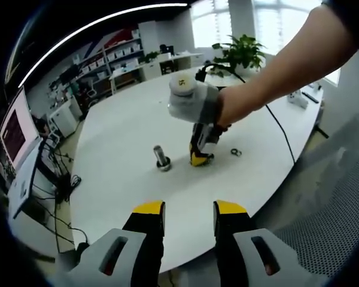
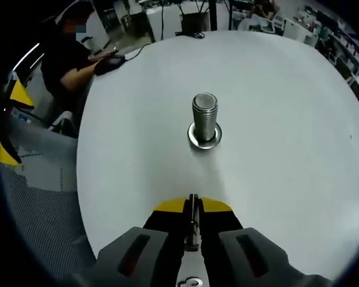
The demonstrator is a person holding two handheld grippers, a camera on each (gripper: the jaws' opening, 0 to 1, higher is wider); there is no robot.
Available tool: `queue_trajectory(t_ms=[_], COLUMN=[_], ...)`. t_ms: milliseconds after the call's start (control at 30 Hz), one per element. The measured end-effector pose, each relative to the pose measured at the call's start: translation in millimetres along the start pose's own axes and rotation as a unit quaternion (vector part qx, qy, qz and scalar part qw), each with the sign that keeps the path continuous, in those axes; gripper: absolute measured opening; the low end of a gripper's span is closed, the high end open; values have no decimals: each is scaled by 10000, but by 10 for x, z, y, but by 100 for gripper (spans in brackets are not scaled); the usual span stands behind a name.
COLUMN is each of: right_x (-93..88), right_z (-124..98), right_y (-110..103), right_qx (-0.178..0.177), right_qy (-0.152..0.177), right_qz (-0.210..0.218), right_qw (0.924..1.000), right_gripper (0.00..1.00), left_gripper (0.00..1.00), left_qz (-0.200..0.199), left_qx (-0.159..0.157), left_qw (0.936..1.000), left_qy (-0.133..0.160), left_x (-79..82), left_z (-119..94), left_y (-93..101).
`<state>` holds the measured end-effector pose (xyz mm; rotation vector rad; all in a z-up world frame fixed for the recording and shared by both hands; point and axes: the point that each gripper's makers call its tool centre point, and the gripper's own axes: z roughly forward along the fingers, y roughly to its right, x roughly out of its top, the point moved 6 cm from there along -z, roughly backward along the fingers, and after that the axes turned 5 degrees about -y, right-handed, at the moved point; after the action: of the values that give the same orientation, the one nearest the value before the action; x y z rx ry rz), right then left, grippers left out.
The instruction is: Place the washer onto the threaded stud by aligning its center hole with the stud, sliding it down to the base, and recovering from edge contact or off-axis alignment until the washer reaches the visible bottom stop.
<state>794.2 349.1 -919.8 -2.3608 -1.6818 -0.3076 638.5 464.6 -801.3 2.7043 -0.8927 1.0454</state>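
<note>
The right claw point(image 2: 192, 206) is clenched on a thin metal edge that we take to be the washer point(image 2: 192, 226), held edge-on between the yellow-tipped jaws so that its hole faces sideways for now. In the left gripper view we see the same right claw point(image 1: 201, 156) pointing down, its tips at the worktop point(image 1: 119, 125) just beside the threaded stud point(image 1: 161, 158), with a gloved hand point(image 1: 194, 98) above it. We judge the low, near hold a staging pose: the washer has yet to be lifted above the stud's top and tipped flat before its hole can meet the thread.

The left claw point(image 1: 189, 209) is released, jaws apart with nothing between them, held well back from the stud, probably to keep the approach free.

The stud point(image 2: 204, 116) stands upright, with a flat collar point(image 2: 204, 137) around its foot that would serve as the bottom stop. A small ring point(image 1: 236, 152) lies beyond the right claw from the stud, a likely spare.

A dark mark sits on the glove, too small for us to read
</note>
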Motion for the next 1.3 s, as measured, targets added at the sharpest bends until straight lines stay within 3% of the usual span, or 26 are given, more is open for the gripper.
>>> queue_trajectory(t_ms=[133,433,600,733,1300], right_x=[43,38,30,-9,-360], right_z=[22,1,-122,-257,-721], right_y=[-22,-19,9,120,421], right_qx=[-74,-150,-217,-280,-632], right_qy=[-20,-170,43,313,894], right_qz=[-295,-353,-406,-199,217], right_qw=[9995,9991,9989,9989,9938], right_gripper=[11,9,8,8,8], left_gripper=[30,30,30,30,30], left_qz=[10,24,19,30,90], left_qx=[-7,12,12,6,-33], left_qw=[10000,10000,10000,10000,9999], left_qy=[-19,-50,-45,-51,-94], left_x=[-4,-17,-15,-13,-17], left_z=[2,4,3,5,16], left_y=[4,-1,-3,0,24])
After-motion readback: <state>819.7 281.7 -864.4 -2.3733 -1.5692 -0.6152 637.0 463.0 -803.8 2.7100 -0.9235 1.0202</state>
